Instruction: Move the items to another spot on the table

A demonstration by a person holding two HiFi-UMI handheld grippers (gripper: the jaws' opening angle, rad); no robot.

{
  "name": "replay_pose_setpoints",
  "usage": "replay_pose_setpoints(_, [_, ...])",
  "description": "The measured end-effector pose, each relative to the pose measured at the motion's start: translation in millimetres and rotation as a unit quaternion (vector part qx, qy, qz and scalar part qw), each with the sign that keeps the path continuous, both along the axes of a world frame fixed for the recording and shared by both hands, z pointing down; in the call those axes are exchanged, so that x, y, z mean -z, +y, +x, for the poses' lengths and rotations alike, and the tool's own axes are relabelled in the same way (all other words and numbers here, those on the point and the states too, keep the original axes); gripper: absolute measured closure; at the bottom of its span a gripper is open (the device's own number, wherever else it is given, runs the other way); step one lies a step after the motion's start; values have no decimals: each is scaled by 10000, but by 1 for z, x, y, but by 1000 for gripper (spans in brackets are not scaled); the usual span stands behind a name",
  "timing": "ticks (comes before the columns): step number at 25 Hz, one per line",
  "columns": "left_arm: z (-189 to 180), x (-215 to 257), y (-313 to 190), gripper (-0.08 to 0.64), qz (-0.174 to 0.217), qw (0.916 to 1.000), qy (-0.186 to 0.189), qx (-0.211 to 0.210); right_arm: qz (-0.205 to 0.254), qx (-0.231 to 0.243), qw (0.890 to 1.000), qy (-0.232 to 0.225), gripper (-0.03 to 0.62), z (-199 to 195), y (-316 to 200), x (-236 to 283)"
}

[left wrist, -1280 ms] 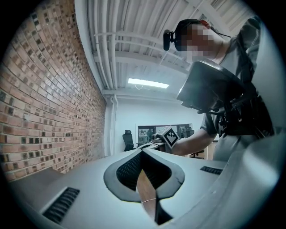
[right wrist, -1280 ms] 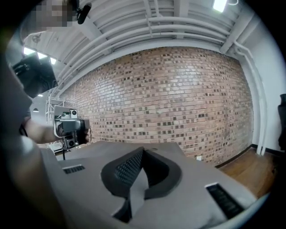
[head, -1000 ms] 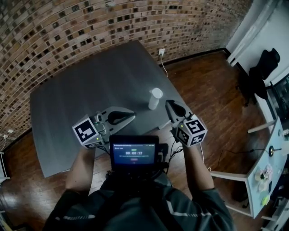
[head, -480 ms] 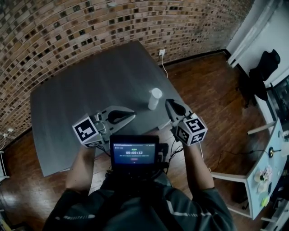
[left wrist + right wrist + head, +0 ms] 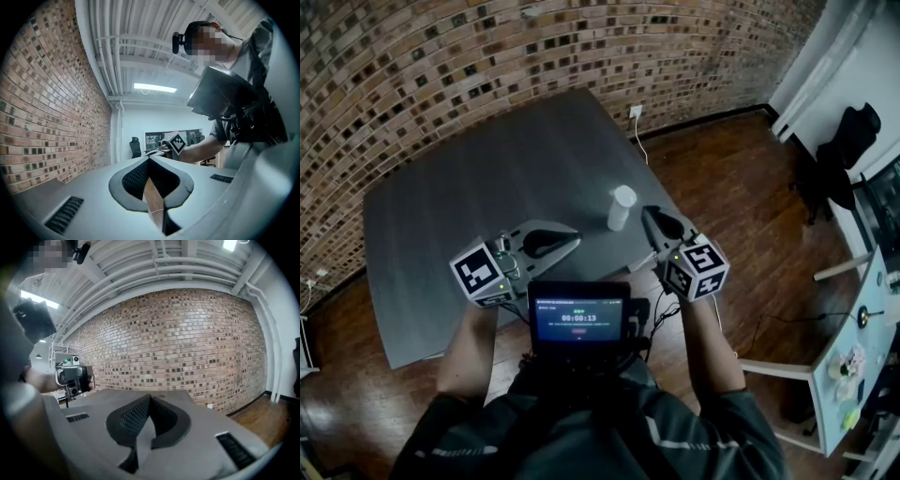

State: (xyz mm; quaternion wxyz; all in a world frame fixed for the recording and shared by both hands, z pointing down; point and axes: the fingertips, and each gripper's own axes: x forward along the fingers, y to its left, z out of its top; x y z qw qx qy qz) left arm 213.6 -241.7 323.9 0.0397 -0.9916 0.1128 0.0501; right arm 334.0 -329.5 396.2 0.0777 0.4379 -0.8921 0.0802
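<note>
jaws both closed, empty | left gripper [image 5: 570, 240] level over table [image 5: 478, 159] | right gripper [image 5: 648, 215] near white cup [image 5: 621, 207]

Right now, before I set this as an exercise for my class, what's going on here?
A person at the near edge of a grey table holds a left hand-held gripper and a right hand-held gripper over it. Both have their jaws together and hold nothing. A white cup stands upright on the table between the two tips, nearer the right one and apart from both. It has not been picked up yet.
</note>
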Motion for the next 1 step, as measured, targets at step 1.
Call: replay_pose_setpoints(1, [0, 0, 0, 563, 4, 10000, 7, -9, -17, -1, 10000, 3, 591, 0, 0, -1])
